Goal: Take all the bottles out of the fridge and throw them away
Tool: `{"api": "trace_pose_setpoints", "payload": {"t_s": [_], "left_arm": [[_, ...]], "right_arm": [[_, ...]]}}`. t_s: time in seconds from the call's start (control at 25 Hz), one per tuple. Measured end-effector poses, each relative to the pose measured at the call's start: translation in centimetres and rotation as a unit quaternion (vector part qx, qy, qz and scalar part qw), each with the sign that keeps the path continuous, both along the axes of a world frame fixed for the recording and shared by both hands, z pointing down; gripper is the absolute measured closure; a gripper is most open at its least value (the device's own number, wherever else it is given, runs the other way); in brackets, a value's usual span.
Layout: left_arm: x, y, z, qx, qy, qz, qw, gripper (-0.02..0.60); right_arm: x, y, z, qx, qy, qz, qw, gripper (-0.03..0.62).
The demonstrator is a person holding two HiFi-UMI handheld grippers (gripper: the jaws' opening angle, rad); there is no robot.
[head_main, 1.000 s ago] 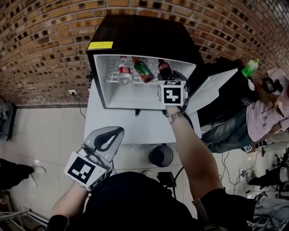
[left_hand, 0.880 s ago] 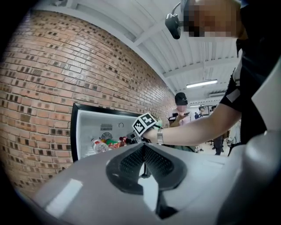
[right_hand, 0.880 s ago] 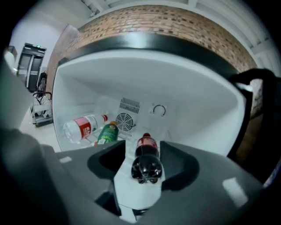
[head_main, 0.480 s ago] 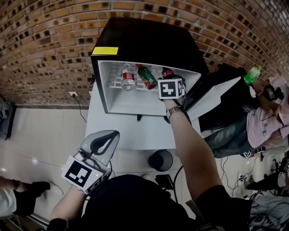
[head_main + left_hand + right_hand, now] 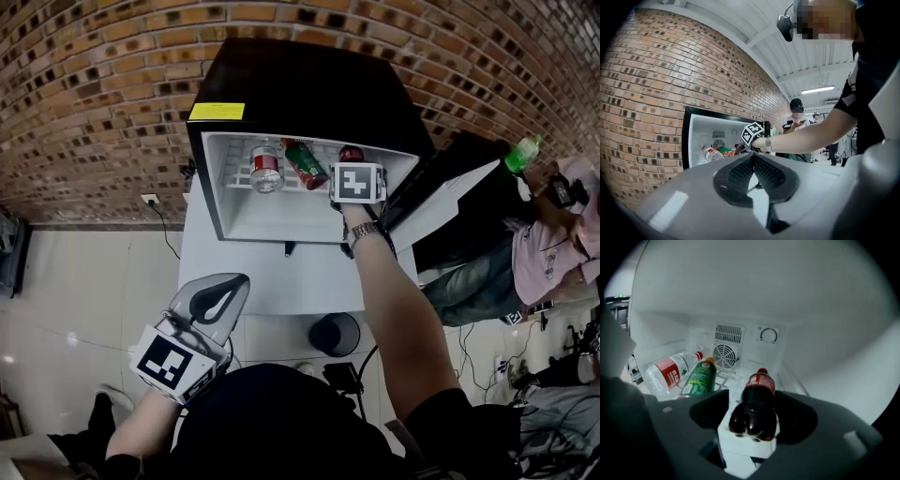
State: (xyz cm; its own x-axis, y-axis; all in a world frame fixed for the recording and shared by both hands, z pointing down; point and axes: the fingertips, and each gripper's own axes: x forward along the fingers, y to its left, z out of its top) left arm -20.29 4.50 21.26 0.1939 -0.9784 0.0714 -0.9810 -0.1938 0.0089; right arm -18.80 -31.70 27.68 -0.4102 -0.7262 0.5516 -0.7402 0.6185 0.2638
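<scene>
Three bottles lie on the wire shelf of the open black fridge: a clear water bottle, a green bottle and a dark cola bottle. My right gripper reaches inside the fridge. Its jaws are opening and stand on either side of the cola bottle's base, which still rests on the shelf. My left gripper hangs low in front of me, away from the fridge, shut and holding nothing.
The fridge stands on a white table against a brick wall, its door swung open to the right. A dark round bin sits on the floor by the table. A seated person is at the right, near another green bottle.
My right gripper has pushed deeper into the fridge, up to the cola bottle. The left gripper has barely moved. Someone's feet at lower left have moved out of view.
</scene>
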Motion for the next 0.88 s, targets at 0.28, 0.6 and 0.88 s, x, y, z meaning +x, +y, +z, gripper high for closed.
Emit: {"api": "trace_pose_setpoints", "payload": {"t_s": [0.28, 0.6, 0.88], "left_arm": [[-0.5, 0.0, 0.2, -0.002, 0.002, 0.002, 1.0, 0.578], [-1.4, 1.0, 0.5, -0.006, 0.014, -0.012, 0.9998, 0.578], [-1.4, 1.0, 0.4, -0.008, 0.016, -0.004, 0.9998, 0.578]], "right_arm": [[-0.9, -0.6, 1.0, -0.001, 0.005, -0.002, 1.0, 0.281], [-0.6, -1.0, 2.3, -0.023, 0.002, 0.022, 0.999, 0.275], [0.1, 2.4, 2.5, -0.02, -0.062, 0.003, 0.998, 0.278]]}}
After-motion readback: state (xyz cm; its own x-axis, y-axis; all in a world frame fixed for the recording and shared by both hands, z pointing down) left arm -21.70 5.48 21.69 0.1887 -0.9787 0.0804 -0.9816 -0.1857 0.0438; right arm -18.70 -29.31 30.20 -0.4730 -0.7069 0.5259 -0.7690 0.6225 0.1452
